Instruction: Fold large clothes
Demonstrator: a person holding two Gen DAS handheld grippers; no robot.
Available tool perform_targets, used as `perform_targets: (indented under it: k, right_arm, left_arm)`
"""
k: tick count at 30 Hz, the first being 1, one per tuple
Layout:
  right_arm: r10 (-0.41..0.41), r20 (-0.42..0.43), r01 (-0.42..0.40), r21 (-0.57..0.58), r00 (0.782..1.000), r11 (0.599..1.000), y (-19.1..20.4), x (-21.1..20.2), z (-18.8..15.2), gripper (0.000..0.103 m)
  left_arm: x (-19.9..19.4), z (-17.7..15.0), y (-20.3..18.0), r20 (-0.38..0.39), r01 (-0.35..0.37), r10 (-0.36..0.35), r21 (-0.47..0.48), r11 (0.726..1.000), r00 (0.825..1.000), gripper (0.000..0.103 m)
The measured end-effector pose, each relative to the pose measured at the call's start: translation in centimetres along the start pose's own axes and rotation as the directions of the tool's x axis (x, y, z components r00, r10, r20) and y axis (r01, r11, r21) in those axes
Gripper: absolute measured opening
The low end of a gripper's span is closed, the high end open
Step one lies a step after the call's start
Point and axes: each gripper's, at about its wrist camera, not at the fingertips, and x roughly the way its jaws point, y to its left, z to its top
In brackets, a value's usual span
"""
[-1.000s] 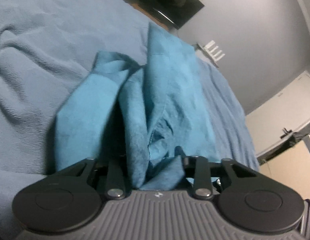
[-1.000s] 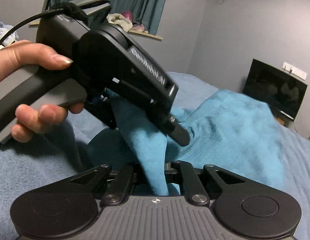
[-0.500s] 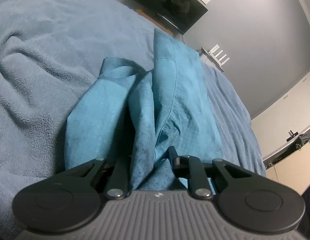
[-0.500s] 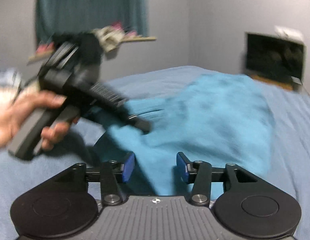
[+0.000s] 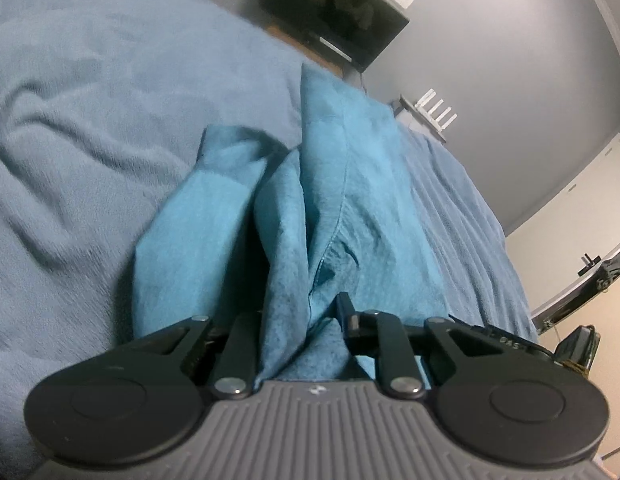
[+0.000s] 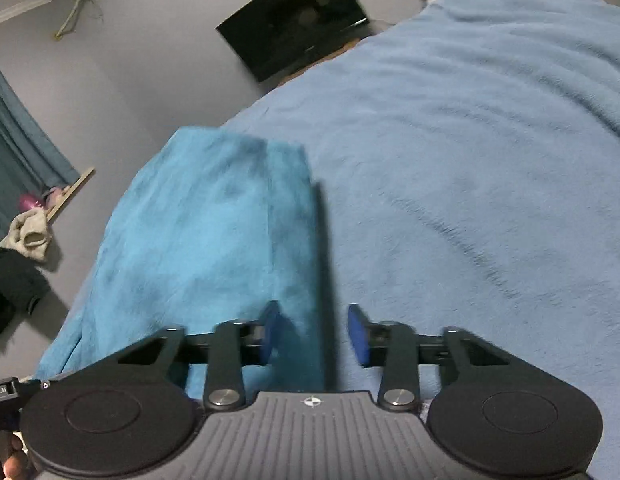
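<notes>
Garment: a teal garment (image 5: pixel 350 200) lies along the blue fleece blanket (image 5: pixel 90 120) on the bed, its near end bunched into upright pleats, its far end flat toward the television (image 5: pixel 334 12).
Left gripper: the left gripper (image 5: pixel 306 332) pinches a gathered ridge of the near hem between narrow jaws, likely to anchor this end while the other hand works.
Right gripper: the right gripper (image 6: pixel 314 332) sits over the garment's side edge (image 6: pixel 294 220); its blue pads (image 6: pixel 270 328) stand apart and are closing, with cloth between them but not yet pressed.
Purpose: judged from this, it is taking a second hold so that the edge can be folded.
Surroundings: a curtain (image 6: pixel 14 140) hangs at the left.
</notes>
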Motion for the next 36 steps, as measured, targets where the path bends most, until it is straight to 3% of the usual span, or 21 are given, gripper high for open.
perform_targets:
  k: [1, 3, 5, 9, 11, 13, 14, 18, 19, 23, 28, 30, 32, 34, 36]
  right_arm:
    - [0.007, 0.002, -0.007, -0.034, 1.0, 0.999, 0.9, 0.3, -0.1, 0.013]
    - [0.021, -0.006, -0.022, -0.095, 1.0, 0.995, 2.6, 1.4, -0.1, 0.004]
    - [0.003, -0.001, -0.003, -0.173, 1.0, 0.985, 4.4, 2.0, 0.0, 0.004]
    - [-0.004, 0.015, 0.008, -0.239, 1.0, 0.971, 6.0, 3.1, -0.1, 0.004]
    - [-0.013, 0.068, 0.032, -0.283, 0.998, 0.959, 6.6, 2.8, 0.2, 0.01]
    - [0.002, 0.134, 0.038, -0.291, 0.991, 0.956, 6.8, 2.1, 0.8, 0.044]
    - [0.009, 0.153, 0.037, -0.291, 0.988, 0.956, 7.0, 2.1, 1.2, 0.047]
    - [0.021, 0.101, 0.013, -0.326, 0.995, 0.945, 8.3, 4.1, 3.7, 0.045]
    - [0.011, 0.063, 0.012, -0.357, 0.998, 0.934, 8.9, 5.3, 4.1, 0.045]
    - [-0.002, 0.073, 0.038, -0.501, 0.997, 0.865, 11.4, 8.9, 4.7, 0.045]
    - [0.02, -0.003, -0.018, -0.572, 1.0, 0.82, 13.9, 12.8, 6.4, 0.045]
    - [0.063, -0.009, -0.058, -0.554, 0.998, 0.83, 13.6, 13.2, 8.3, 0.043]
    - [0.099, 0.009, -0.083, -0.467, 0.995, 0.88, 12.0, 12.5, 10.7, 0.051]
    - [0.092, 0.028, -0.074, -0.379, 0.995, 0.922, 9.4, 12.3, 13.1, 0.073]
    - [0.047, 0.005, -0.043, -0.319, 0.999, 0.947, 6.6, 12.9, 14.8, 0.085]
  left_arm:
    - [-0.6, 0.2, -0.1, 0.019, 0.005, -0.005, 0.004, 1.0, 1.0, 0.014]
    - [-1.6, 0.4, 0.1, 0.047, 0.005, -0.005, 0.011, 1.0, 0.999, 0.014]
    - [-2.2, 0.6, 1.0, 0.052, -0.018, 0.018, -0.003, 1.0, 0.998, 0.014]
    - [-2.0, 0.3, 3.7, 0.02, -0.011, 0.014, -0.124, 0.992, 1.0, 0.014]
    - [-1.6, 0.3, 4.0, 0.001, -0.01, 0.01, -0.123, 0.992, 1.0, 0.014]
    - [-1.1, 0.1, 3.8, -0.024, -0.024, 0.021, -0.11, 0.994, 0.999, 0.013]
    - [-1.0, 0.0, 3.6, -0.033, -0.031, 0.028, -0.099, 0.995, 0.999, 0.013]
    - [-0.8, -0.3, 3.3, -0.057, -0.049, 0.044, -0.084, 0.995, 0.997, 0.013]
    - [-0.8, -0.4, 3.4, -0.063, -0.051, 0.046, -0.086, 0.995, 0.997, 0.013]
    - [-0.9, -0.6, 3.8, -0.072, -0.055, 0.048, -0.095, 0.994, 0.996, 0.013]
    - [-0.4, -0.9, 4.3, -0.09, -0.061, 0.049, -0.132, 0.989, 0.995, 0.014]
    - [-0.2, -0.9, 4.5, -0.091, -0.06, 0.048, -0.134, 0.989, 0.995, 0.014]
    - [-0.2, -0.9, 4.5, -0.093, -0.063, 0.052, -0.121, 0.991, 0.994, 0.014]
    - [-0.1, -1.0, 4.6, -0.095, -0.062, 0.051, -0.116, 0.991, 0.994, 0.015]
    - [-0.1, -0.9, 4.6, -0.097, -0.061, 0.05, -0.114, 0.992, 0.994, 0.015]
